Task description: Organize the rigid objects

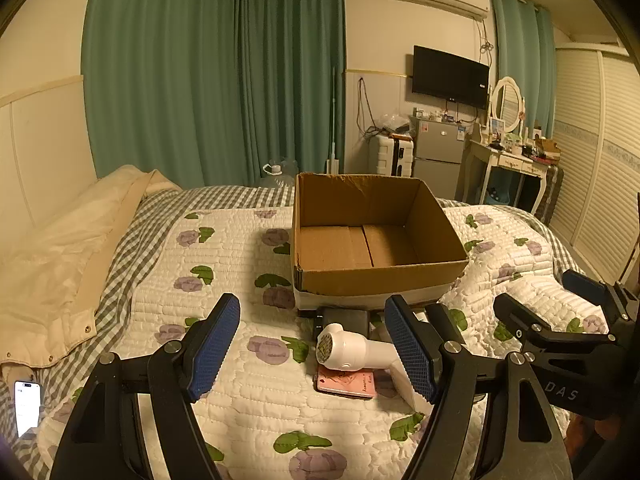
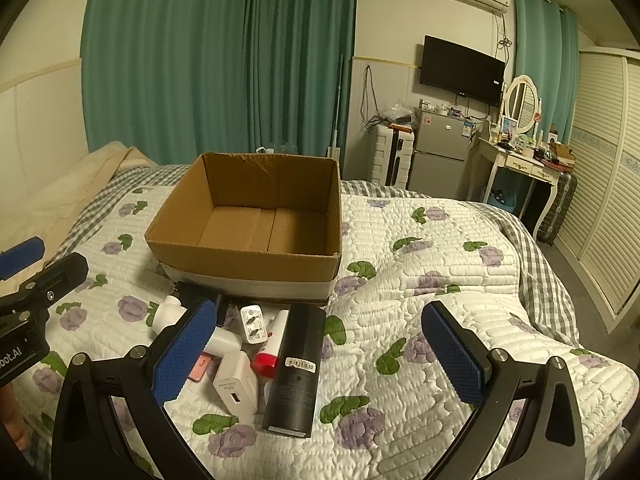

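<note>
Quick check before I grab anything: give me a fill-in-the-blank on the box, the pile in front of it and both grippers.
1. The cardboard box holds ____ items.
2. The black bottle lies on the ____.
3. The white charger lies to the ____ of the black bottle in the right wrist view.
4. Both the left hand-held gripper and the right hand-held gripper are ____.

Missing words: no; quilt; left; open

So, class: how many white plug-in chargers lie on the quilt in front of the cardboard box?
2. One white charger lies nearest the camera, USB port facing up, beside the black box. The other charger lies behind it, prongs showing, closer to the cardboard box. The pile may hide more.
</note>
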`<act>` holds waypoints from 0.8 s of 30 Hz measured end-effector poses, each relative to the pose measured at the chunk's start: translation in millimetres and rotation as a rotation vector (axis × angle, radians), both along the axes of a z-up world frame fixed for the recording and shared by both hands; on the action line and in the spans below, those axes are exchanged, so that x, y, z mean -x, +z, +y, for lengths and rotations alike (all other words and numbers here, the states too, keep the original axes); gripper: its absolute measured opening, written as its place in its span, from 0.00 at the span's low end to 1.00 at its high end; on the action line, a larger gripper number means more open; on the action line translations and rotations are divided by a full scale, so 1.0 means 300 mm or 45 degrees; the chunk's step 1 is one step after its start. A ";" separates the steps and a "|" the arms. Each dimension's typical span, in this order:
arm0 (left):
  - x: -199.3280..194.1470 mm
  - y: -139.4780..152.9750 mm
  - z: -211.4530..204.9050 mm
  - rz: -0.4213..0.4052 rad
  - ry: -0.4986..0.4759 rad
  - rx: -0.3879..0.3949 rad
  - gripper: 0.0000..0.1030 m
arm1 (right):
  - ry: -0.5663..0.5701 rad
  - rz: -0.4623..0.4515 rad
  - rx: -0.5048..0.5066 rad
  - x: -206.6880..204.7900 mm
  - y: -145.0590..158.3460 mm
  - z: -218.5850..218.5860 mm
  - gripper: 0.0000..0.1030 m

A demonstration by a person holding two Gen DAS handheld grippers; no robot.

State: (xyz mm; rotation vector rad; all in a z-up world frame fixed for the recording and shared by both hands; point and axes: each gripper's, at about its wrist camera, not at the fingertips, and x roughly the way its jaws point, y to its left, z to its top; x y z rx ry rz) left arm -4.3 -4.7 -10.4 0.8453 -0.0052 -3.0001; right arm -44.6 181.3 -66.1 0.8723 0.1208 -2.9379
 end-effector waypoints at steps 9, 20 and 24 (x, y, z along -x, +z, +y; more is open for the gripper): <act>0.001 -0.002 0.011 -0.006 -0.002 0.006 0.75 | 0.001 0.002 0.003 -0.001 0.004 -0.002 1.00; 0.003 -0.005 0.012 -0.008 -0.002 0.007 0.75 | 0.002 -0.003 0.002 0.003 0.004 -0.003 1.00; 0.002 -0.006 0.011 -0.010 -0.002 0.008 0.75 | 0.002 -0.005 0.002 0.004 0.003 -0.003 1.00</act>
